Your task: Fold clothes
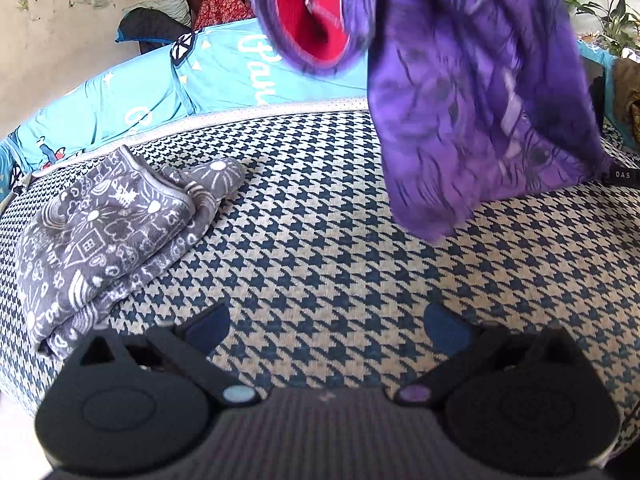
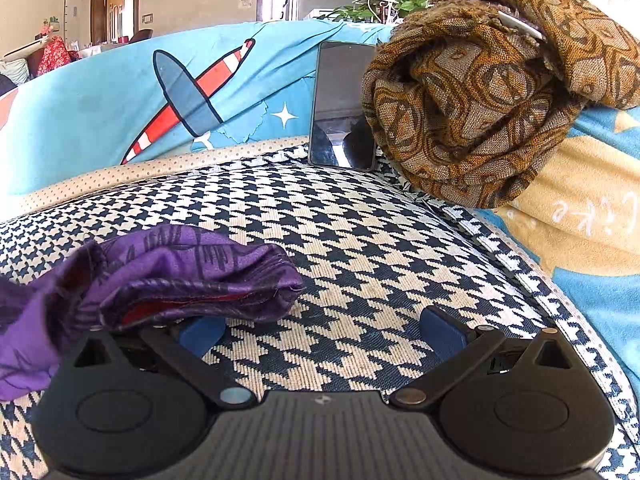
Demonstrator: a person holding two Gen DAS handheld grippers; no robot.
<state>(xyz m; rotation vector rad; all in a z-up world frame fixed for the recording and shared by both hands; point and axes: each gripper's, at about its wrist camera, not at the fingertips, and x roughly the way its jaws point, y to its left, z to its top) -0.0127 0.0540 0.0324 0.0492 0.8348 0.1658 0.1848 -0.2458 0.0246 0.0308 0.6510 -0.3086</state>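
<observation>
Two grippers, left gripper (image 1: 326,330) and right gripper (image 2: 322,330), both with fingers spread wide and holding nothing. The purple garment (image 2: 192,276) lies bunched on the houndstooth cushion (image 2: 360,240), draped over the right gripper's left finger; ahead of the left fingers it appears blurred and raised. Judged step: laying out; next, grasp an edge and spread it flat.

purple garment (image 1: 472,100) | red lining, blurred, hanging above cushion || grey patterned cloth (image 1: 108,236) | folded, lying at left
</observation>
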